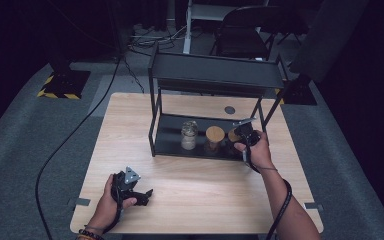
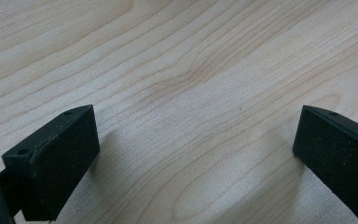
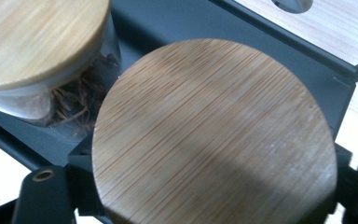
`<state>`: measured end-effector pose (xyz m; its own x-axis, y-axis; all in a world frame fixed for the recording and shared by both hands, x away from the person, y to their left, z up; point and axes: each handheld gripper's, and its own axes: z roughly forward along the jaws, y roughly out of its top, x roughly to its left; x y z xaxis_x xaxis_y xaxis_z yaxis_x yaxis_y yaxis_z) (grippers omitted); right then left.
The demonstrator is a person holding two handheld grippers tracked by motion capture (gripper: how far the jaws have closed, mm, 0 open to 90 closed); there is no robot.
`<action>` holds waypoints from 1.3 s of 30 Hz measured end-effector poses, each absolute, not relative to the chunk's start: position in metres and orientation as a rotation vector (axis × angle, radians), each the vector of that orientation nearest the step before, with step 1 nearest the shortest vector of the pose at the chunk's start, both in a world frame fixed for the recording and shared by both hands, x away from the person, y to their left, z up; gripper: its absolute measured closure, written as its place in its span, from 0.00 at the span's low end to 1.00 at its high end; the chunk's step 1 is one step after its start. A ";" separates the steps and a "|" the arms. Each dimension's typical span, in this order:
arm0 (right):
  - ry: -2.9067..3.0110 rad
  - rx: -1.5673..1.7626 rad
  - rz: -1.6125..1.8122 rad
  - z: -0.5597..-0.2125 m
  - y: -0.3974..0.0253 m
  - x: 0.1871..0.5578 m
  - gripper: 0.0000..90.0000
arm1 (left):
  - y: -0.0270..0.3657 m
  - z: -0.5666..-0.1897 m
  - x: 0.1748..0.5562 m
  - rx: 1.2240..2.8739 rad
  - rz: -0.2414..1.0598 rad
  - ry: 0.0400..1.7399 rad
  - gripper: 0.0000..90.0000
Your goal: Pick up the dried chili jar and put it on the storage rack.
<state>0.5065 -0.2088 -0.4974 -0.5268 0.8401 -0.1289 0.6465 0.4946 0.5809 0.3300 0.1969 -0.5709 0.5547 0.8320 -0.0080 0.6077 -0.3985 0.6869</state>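
While the right gripper (image 1: 245, 134) clamps the round bamboo-lidded jar (image 3: 214, 135) on the black metal rack's (image 1: 170, 140) lower shelf — right end | left gripper (image 1: 130, 186) gapes empty — in front of rack.

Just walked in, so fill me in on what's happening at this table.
A person is working with a gripper in each hand at a wooden table. The right gripper is at the lower shelf of a black rack, its fingers either side of the rightmost jar's bamboo lid; whether they clamp it is unclear. Two more jars, one bamboo-lidded and one with a clear top, stand to its left. The left gripper rests open near the table's front edge, holding nothing.
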 end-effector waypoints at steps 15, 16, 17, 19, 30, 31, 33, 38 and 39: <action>2.346 1.199 0.633 -0.498 -0.203 0.505 0.05 | 0.197 -0.571 0.330 2.143 0.448 1.151 0.00; 2.343 1.202 0.636 -0.498 -0.203 0.504 0.05 | 0.197 -0.571 0.330 2.143 0.448 1.151 0.00; 2.343 1.203 0.636 -0.498 -0.203 0.504 0.05 | 0.197 -0.571 0.330 2.143 0.448 1.151 0.00; 2.344 1.193 0.632 -0.498 -0.203 0.504 0.05 | 0.197 -0.571 0.330 2.143 0.448 1.151 0.00; 2.362 1.155 0.647 -0.497 -0.204 0.501 0.05 | 0.197 -0.571 0.330 2.143 0.448 1.152 0.00; 2.360 1.157 0.649 -0.497 -0.204 0.501 0.05 | 0.197 -0.571 0.330 2.143 0.448 1.151 0.00; 2.357 1.158 0.651 -0.497 -0.204 0.501 0.05 | 0.197 -0.571 0.330 2.143 0.448 1.151 0.00; 2.326 1.153 0.618 -0.495 -0.202 0.499 0.05 | 0.197 -0.571 0.330 2.143 0.448 1.151 0.00; 2.328 1.151 0.616 -0.495 -0.201 0.498 0.05 | 0.197 -0.571 0.330 2.143 0.448 1.152 0.00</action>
<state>0.4981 -0.2014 -0.4948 -0.5390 0.8161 -0.2086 0.6062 0.5478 0.5765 0.3300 0.1969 -0.5709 0.5546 0.8320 -0.0082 0.6078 -0.3984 0.6869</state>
